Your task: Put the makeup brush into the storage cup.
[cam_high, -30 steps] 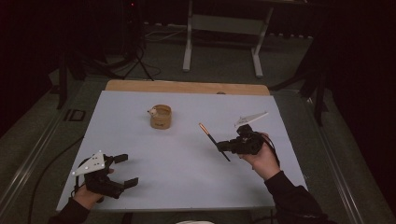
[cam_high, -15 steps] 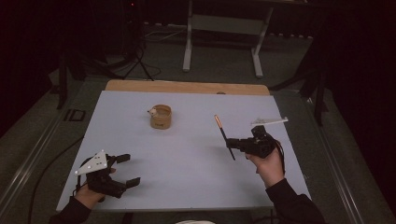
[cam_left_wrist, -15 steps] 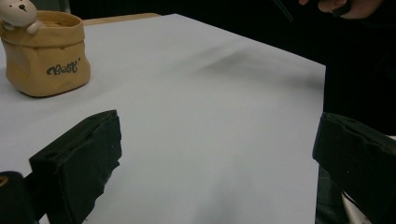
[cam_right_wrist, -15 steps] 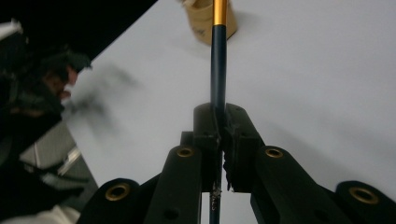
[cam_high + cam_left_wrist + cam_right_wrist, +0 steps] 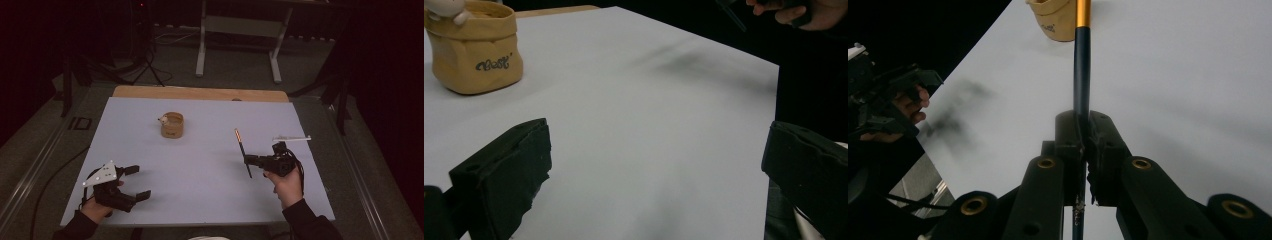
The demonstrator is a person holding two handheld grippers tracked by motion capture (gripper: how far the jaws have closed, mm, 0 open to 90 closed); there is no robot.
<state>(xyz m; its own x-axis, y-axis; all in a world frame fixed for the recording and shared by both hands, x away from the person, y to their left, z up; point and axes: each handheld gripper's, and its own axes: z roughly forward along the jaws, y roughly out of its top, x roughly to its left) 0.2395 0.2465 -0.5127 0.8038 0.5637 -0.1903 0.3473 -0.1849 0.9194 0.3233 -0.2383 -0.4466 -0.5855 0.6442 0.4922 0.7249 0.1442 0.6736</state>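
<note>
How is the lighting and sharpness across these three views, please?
High view: dim, surroundings nearly black, only the pale table lit. Left gripper view: the tan pot fairly sharp, near jaws soft. Right gripper view: the pen clear, a smudgy shadow on the table at left.

Edges and tool pads cutting things off

The pen's (image 5: 1081, 75) gold end is running off the top edge; its lower shaft is hiding between the right tool's (image 5: 1082, 145) pads.

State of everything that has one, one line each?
Right gripper: shut on the pen.
Pen: held above the table, gold end toward the cup.
Left gripper: open, nothing between its fingers.
Cup: upright on the white table, apart from both grippers.
</note>
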